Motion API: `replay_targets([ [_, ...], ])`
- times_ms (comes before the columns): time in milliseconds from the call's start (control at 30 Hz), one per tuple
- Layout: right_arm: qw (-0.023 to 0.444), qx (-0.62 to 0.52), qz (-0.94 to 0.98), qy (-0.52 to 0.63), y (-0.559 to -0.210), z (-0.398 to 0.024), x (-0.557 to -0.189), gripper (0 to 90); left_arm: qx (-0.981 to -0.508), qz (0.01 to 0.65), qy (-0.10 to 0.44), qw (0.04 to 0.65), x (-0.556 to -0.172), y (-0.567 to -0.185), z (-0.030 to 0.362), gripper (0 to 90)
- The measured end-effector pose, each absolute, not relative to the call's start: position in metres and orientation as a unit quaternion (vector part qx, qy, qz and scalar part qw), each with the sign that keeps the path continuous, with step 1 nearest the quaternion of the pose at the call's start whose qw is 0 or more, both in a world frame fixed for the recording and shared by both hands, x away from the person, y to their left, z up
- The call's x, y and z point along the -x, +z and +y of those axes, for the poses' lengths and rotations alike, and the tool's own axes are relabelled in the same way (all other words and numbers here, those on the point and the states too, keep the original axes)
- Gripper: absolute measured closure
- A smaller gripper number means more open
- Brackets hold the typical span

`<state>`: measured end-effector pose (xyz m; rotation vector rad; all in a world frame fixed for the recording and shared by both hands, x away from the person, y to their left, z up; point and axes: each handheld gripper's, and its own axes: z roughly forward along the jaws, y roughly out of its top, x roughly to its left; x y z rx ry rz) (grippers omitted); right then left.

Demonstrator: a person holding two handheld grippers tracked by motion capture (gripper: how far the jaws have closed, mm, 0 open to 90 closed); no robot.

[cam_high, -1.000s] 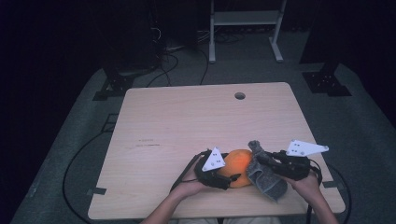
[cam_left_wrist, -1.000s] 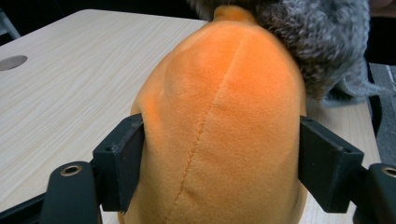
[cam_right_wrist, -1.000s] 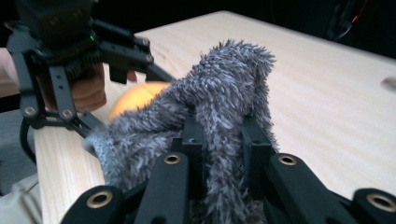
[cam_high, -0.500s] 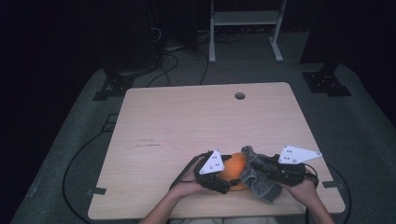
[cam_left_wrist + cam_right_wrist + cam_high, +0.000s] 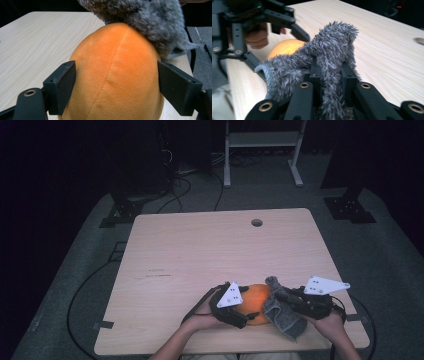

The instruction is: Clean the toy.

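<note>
An orange plush ball [image 5: 257,300] rests on the wooden table [image 5: 210,250] near its front edge. My left gripper [image 5: 247,312] reaches it from the left. In the left gripper view the ball [image 5: 117,62] sits between the jaws of my left gripper [image 5: 116,85]; they have just been opening, and both pads still lie against its sides. A fuzzy grey sock [image 5: 282,317] drapes against the ball's right side. My right gripper [image 5: 330,75] is shut on the sock [image 5: 332,45], whose free end stands up past the jaws. The ball [image 5: 284,47] lies behind it.
A round cable hole [image 5: 257,222] is at the table's far side. The front edge runs just below both hands. Black cables trail off the table to the left and right. A white stand [image 5: 260,150] is on the floor beyond.
The right gripper's grey plate has tipped slightly toward the front edge with the sock. The ball and the left gripper stay where they were.
</note>
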<state>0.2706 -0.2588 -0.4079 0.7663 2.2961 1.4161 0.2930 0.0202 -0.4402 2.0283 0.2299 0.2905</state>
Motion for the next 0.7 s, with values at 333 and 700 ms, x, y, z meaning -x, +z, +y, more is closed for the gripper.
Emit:
replay_targets([
  [333, 0.181, -0.223, 0.829, 0.479, -0.408, -0.235, -0.261, 75.4, -0.817, 0.100, 0.068, 0.563, -0.303, -0.427, 0.047, 13.0],
  [700, 0.155, -0.275, 0.806, 0.500, -0.417, -0.273, -0.272, 75.4, -0.862, 0.073, 0.109, 0.489, -0.295, -0.442, 0.026, 19.1],
])
